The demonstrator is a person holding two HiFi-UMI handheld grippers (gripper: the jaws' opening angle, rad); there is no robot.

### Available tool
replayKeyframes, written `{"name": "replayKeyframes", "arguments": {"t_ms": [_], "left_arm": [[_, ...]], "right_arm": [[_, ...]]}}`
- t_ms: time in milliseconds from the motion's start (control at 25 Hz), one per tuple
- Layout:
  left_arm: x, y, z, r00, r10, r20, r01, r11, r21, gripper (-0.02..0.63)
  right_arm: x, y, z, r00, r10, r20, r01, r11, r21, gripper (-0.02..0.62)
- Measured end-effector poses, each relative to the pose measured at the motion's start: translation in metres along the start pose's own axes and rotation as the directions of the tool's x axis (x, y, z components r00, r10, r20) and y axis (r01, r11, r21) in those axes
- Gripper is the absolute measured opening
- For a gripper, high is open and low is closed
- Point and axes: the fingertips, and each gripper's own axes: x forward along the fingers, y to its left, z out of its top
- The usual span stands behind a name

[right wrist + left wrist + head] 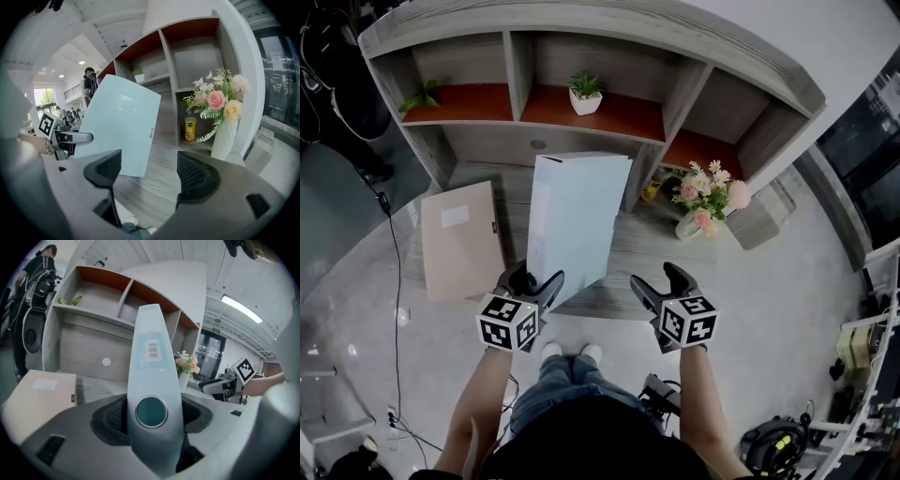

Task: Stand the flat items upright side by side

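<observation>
The left tongs [536, 284] are clamped on the near edge of a pale blue, flat, rigid plastic file case [577, 220]. The left gripper view shows the case's narrow spine, with a round button and a barcode label on it, wedged between the two pads. The right tongs [661, 281] stand open with nothing between them, hovering just to the right of the case above the front of the grey wood-grain surface [647, 248].

The blue case is raised on edge, roughly upright and leaning a little, in front of the middle of the grey shelf unit with red-brown boards [609, 56]. I cannot tell whether its lower edge touches the surface or is carried just above it.

A beige, flat cardboard folder with a white label [461, 239] lies on its face at the left of the surface, apart from the blue case and untouched by either tool.

As I judge it, the task is at an early stage. One item is tipped up but rests on the grip rather than standing by itself, and it has yet to be set down steady. The beige folder then has to be lifted, stood up and placed beside it.
</observation>
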Motion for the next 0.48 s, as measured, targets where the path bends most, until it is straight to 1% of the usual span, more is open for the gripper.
{"name": "replayKeyframes", "arguments": {"t_ms": [120, 200, 280, 360, 480], "left_arm": [[0.001, 0.002, 0.0, 0.998, 0.058, 0.037, -0.059, 0.998, 0.035, 0.278], [0.003, 0.002, 0.001, 0.992, 0.105, 0.067, -0.11, 0.991, 0.076, 0.277], [0.007, 0.002, 0.001, 0.986, 0.145, 0.088, -0.153, 0.984, 0.092, 0.278], [0.014, 0.004, 0.001, 0.981, 0.172, 0.088, -0.18, 0.98, 0.089, 0.28], [0.024, 0.008, 0.0, 0.979, 0.195, 0.058, -0.2, 0.976, 0.092, 0.284]], "right_arm": [[-0.002, 0.002, 0.0, 1.0, -0.003, 0.003, 0.003, 1.0, -0.002, 0.385], [-0.004, 0.002, 0.0, 1.0, -0.006, 0.007, 0.006, 1.0, 0.005, 0.385], [-0.006, 0.001, 0.0, 1.0, -0.01, 0.01, 0.01, 1.0, 0.009, 0.385], [-0.007, -0.001, 0.001, 1.0, -0.016, 0.014, 0.016, 1.0, 0.009, 0.385], [-0.009, -0.001, 0.001, 1.0, -0.02, 0.019, 0.02, 1.0, 0.014, 0.385]]}}
